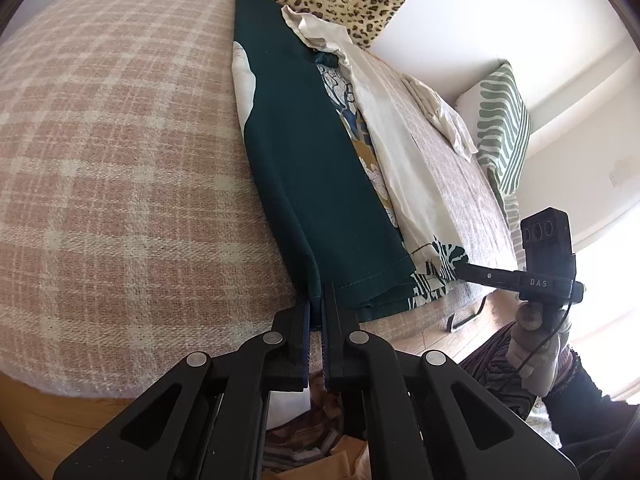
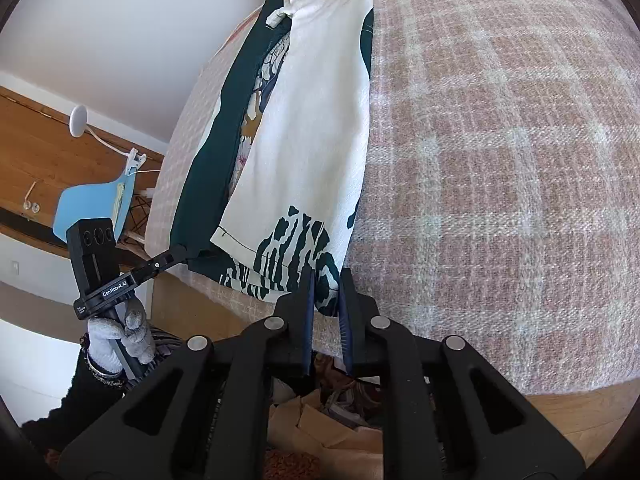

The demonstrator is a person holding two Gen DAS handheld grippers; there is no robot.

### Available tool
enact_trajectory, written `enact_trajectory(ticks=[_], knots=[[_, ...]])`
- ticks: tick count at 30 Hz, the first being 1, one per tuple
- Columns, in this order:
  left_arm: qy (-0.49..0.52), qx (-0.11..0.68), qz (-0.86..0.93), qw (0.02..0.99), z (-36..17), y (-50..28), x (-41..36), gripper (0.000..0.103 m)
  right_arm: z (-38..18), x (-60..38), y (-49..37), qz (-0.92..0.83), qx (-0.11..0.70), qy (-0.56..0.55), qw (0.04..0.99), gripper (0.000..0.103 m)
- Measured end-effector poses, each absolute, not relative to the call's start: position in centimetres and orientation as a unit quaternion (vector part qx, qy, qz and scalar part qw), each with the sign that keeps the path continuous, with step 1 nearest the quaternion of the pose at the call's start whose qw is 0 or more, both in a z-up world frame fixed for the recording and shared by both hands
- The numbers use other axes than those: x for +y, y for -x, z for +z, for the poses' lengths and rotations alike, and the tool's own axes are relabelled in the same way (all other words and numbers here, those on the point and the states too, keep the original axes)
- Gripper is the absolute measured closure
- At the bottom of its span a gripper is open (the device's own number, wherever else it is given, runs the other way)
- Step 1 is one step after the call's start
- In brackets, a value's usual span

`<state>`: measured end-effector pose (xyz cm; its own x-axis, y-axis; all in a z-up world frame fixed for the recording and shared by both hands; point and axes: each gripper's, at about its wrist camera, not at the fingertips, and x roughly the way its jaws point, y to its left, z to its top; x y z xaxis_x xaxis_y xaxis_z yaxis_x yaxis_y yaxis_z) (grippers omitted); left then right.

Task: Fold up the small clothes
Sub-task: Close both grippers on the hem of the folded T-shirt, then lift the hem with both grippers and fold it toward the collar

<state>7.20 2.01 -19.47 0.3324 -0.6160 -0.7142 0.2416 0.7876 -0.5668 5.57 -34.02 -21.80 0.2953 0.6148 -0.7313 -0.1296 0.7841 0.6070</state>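
Now the left gripper (image 1: pixel 317 300) pinches the dark green hem of the printed garment (image 1: pixel 312 168), and the right gripper (image 2: pixel 325 284) clamps its cream corner; it lies lengthwise on the pink plaid blanket (image 1: pixel 120 160).

Both tools are matte black plastic. The left gripper (image 1: pixel 316 304) and right gripper (image 2: pixel 326 284) each show two broad angled link arms joined by round silver pivot pins, and slim fingers (image 2: pixel 308 304) lined with dark blue ribbed pads. Seen from across, the right gripper's body carries white letters "DAS" and a boxy top block with three round lenses; the left gripper's body reads "GenRobot.AI" in white. A thin black cable hangs below the right one. The left hand (image 2: pixel 120 340) and right hand (image 1: pixel 536 356) wear pale grey knitted gloves, with dark sleeves and patterned cuffs.
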Motion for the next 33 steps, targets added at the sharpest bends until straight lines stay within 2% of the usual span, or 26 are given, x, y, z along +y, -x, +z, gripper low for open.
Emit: enact_trajectory(ticks=[12,18,33], knots=[[0.213,0.488,-0.284,0.798,-18.8,-7.0,2.7,0.101,-22.2,-36.1,-5.3,0.256,0.525,-0.313,0.749,0.098],[0.251,0.477,-0.296,0.788,-17.9,-8.2,3.0,0.101,-20.4,-36.0,-6.4,0.267,0.503,-0.337,0.75,0.098],[0.23,0.439,-0.27,0.826,-15.1,-15.9,2.0,0.101,-17.7,-36.6,-13.9,0.257,0.46,-0.373,0.764,0.098]])
